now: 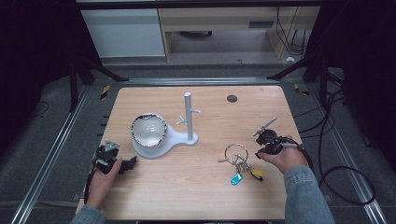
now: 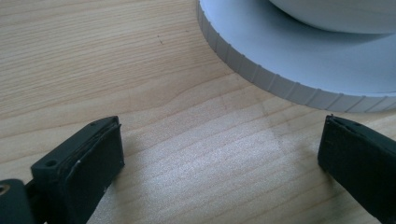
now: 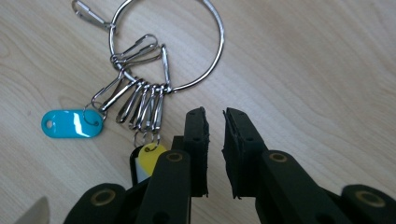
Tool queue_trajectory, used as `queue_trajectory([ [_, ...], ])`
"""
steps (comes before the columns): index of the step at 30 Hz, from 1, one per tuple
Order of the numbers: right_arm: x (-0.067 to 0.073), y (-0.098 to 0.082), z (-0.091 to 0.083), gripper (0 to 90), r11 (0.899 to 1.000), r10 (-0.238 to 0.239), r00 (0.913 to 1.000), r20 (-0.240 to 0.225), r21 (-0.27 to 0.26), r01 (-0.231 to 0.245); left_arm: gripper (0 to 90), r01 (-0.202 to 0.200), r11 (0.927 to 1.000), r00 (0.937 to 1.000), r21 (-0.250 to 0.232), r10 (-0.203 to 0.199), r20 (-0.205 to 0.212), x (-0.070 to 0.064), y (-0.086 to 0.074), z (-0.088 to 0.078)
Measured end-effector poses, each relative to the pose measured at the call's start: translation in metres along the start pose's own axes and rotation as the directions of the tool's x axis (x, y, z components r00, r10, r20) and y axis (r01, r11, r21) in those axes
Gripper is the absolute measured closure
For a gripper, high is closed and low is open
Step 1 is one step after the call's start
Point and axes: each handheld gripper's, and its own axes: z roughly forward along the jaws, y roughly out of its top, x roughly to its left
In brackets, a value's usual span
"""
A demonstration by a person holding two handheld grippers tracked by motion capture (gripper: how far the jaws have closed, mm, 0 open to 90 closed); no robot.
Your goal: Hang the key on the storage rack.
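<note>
A big metal key ring (image 1: 240, 164) with several snap clips lies on the wooden table right of centre, with a blue tag (image 1: 236, 178) and a yellow tag (image 1: 256, 173) on it. My right gripper (image 1: 258, 154) sits just right of it. In the right gripper view its jaws (image 3: 215, 116) stand nearly together with a narrow gap and nothing in it; the clips (image 3: 142, 105), blue tag (image 3: 70, 123) and yellow tag (image 3: 152, 156) lie beside the left jaw. My left gripper (image 1: 127, 164) rests low at the table's left, wide open (image 2: 219, 140) over bare wood.
A white stand (image 1: 180, 137) with an upright pegged pole (image 1: 188, 116) holds a shiny bowl (image 1: 148, 130) mid-table; its ribbed base rim (image 2: 280, 51) is just ahead of the left jaws. A dark round grommet (image 1: 232, 98) marks the far edge. Cables (image 1: 345, 186) loop on the floor at right.
</note>
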Motion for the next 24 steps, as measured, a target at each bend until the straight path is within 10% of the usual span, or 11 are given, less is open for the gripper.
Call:
queue_trajectory([
  [24,0.024,0.017,0.032,81.3,0.997,-0.050,0.9980,-0.038,0.049,0.052,0.0,-0.002,1.0000,1.0000,0.000,0.002,0.004,0.000,0.000,0.000],
])
